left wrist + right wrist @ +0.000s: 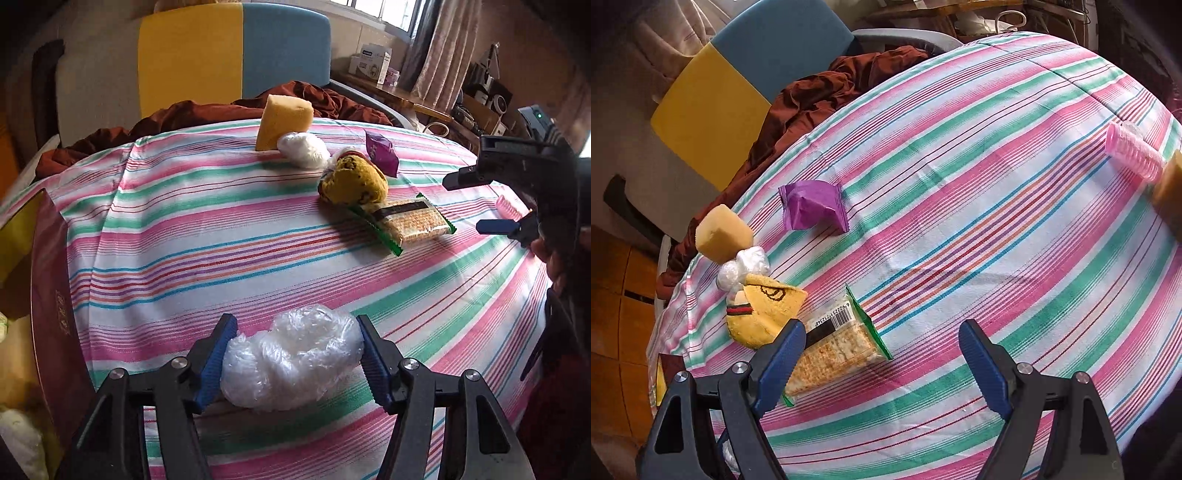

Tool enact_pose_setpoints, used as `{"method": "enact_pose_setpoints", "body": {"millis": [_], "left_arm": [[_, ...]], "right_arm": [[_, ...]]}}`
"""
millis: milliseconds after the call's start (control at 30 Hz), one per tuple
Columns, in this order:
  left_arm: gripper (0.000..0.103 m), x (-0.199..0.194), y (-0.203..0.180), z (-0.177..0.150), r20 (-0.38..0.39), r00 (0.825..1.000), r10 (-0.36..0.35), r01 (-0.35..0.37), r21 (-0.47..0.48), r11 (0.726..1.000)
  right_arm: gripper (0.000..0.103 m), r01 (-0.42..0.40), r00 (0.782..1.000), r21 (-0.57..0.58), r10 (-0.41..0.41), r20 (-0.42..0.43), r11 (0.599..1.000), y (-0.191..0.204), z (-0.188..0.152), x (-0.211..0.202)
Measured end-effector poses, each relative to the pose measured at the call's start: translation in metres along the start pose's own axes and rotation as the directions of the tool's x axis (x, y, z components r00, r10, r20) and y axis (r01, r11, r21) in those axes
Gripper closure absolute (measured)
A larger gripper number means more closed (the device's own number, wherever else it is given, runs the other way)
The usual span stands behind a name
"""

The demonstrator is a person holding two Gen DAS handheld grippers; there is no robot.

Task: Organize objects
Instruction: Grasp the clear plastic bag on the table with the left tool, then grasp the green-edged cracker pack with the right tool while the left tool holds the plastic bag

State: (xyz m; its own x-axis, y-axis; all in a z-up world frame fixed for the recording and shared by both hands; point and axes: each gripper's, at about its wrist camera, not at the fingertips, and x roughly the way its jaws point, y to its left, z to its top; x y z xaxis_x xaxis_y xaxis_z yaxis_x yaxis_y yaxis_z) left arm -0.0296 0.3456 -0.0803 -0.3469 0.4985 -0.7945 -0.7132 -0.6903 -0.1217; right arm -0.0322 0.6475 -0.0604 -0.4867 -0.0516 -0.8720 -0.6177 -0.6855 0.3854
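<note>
At the far left of the left wrist view, a dark red cardboard box with gold lettering (pixel 55 306) is seen standing at the edge of the striped pink, green and white tablecloth (pixel 221 236). Its inside is not shown, so what it holds cannot be told; it is judged a likely destination for the sorting.

Next, the left gripper (pixel 295 354) is seen closed on a crumpled ball of clear plastic film (pixel 291 362), pressed between the two blue ribbed pads (pixel 214 358). The ball is held low, close over the cloth near its front edge; whether it rests on the cloth cannot be told. The light, springy film is squeezed from both sides, presumably so that it does not slip out.

Further back, a row is formed: a yellow sponge block (pixel 284 120), a second white film ball (pixel 304 149) touching it, a mustard-yellow knitted sock bundle (pixel 352 182), a purple snack sachet (pixel 382 151), and a clear green-edged cracker packet (pixel 406 221) lying partly under the bundle. This close grouping is judged deliberate.

The right gripper (pixel 882 354) is seen open and empty just above the cracker packet (pixel 838 350), one pad overlapping it. A pink ridged hair roller (pixel 1134 151) lies well apart at the right, ungrouped.
</note>
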Motion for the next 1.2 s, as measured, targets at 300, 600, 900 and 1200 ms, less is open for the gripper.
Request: {"method": "enact_pose_setpoints", "body": {"millis": [300,600,900,1200], "left_arm": [[0.041,0.015,-0.001,0.007,0.06,0.998,0.024,-0.024,0.0,1.0],[0.041,0.014,0.0,0.005,0.083,0.996,0.015,-0.015,-0.008,1.0],[0.041,0.014,0.0,0.003,0.096,0.995,0.012,-0.012,-0.01,1.0],[0.041,0.013,0.003,0.002,0.106,0.994,-0.009,0.012,-0.024,1.0]], "right_arm": [[0.016,-0.005,1.0,-0.095,0.004,-0.003,0.995,0.02,-0.002,0.007],[0.016,0.053,0.997,-0.309,-0.033,0.071,0.95,0.063,-0.006,0.012],[0.017,0.019,0.998,-0.425,-0.04,-0.041,0.905,0.087,0.006,0.056],[0.017,-0.093,0.959,-0.382,-0.021,-0.283,0.919,0.064,-0.033,0.036]]}}
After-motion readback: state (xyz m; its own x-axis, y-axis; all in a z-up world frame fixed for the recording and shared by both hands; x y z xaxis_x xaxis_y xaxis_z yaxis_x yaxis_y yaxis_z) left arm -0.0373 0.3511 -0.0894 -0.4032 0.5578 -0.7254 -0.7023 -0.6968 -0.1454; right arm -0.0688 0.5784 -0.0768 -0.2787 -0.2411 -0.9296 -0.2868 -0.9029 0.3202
